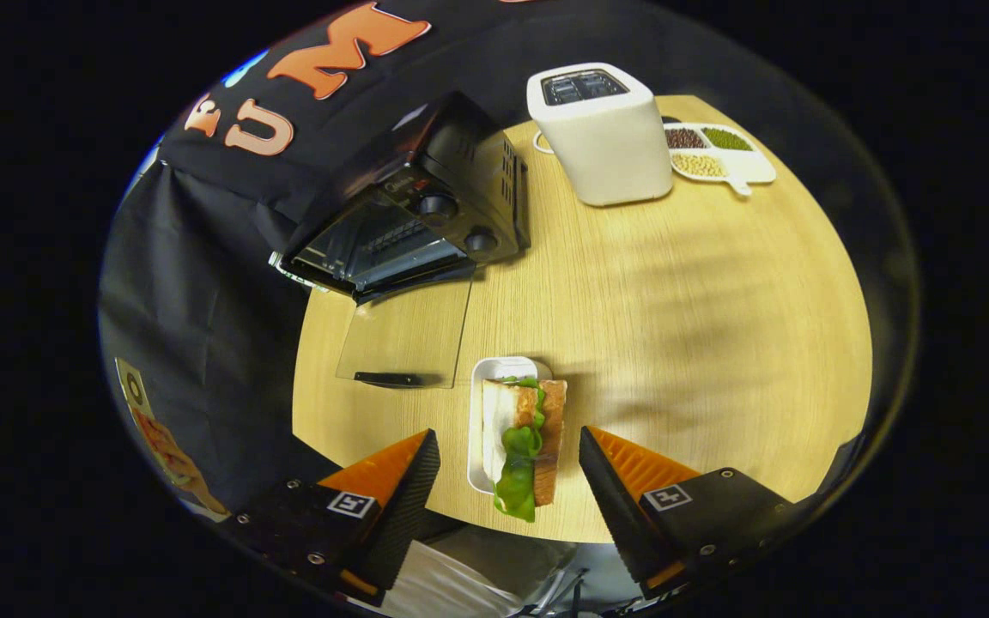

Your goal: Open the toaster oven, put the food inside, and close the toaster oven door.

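The first step looks done: the toaster oven (413,219) stands with its glass door (404,335) folded down flat on the table (675,326), so the dark inside with its rack is open to the front. The oven is well beyond the fingers and to their left.

The second step is not done. The food, a sandwich (524,442) with green lettuce hanging out, lies on a small white tray (488,378) between the two fingers and just ahead of them. The hand-held gripper (509,468) is spread wide, one finger on each side of the sandwich, and neither finger touches it as far as I can see. I judge that the grasp comes next, then the carry to the oven, and at last the closing of the door.

The table is round, of light wood with a fine grain, and a soft shadow falls across it. Far beyond the fingers, to the right, stand a white toaster (606,137) and a white divided dish (722,154) with beans of different colours. Black cloth hangs behind the table as the wall of the booth.
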A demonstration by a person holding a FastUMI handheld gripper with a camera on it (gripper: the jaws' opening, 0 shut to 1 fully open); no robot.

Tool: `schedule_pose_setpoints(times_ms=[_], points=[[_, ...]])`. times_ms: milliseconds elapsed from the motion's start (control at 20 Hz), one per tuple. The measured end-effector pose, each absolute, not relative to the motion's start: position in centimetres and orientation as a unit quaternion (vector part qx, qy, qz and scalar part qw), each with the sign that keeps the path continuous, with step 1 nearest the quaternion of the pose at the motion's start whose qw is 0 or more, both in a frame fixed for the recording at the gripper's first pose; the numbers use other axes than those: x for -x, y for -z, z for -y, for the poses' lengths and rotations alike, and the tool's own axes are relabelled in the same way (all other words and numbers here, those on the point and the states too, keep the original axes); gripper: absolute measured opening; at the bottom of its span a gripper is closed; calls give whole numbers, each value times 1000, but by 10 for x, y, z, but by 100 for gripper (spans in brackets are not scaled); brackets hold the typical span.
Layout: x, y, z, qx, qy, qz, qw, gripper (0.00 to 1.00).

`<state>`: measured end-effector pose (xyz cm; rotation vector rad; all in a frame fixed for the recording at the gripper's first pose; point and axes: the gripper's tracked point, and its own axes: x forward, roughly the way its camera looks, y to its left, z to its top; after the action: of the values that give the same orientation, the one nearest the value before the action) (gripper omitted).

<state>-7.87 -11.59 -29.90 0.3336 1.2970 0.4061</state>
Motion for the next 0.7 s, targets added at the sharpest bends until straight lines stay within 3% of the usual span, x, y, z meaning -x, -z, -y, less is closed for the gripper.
schedule_pose_setpoints(times_ms=[100, 300, 350, 450, 550, 700], points=[[84, 312, 111, -163, -198, -615, 745, 93], [88, 335, 107, -153, -204, -628, 735, 70], [88, 334, 108, -152, -203, -629, 735, 57], [88, 330, 107, -158, -196, -628, 737, 39], [88, 319, 107, -145, -194, -621, 745, 31], [85, 290, 96, -157, -202, -597, 761, 31]])
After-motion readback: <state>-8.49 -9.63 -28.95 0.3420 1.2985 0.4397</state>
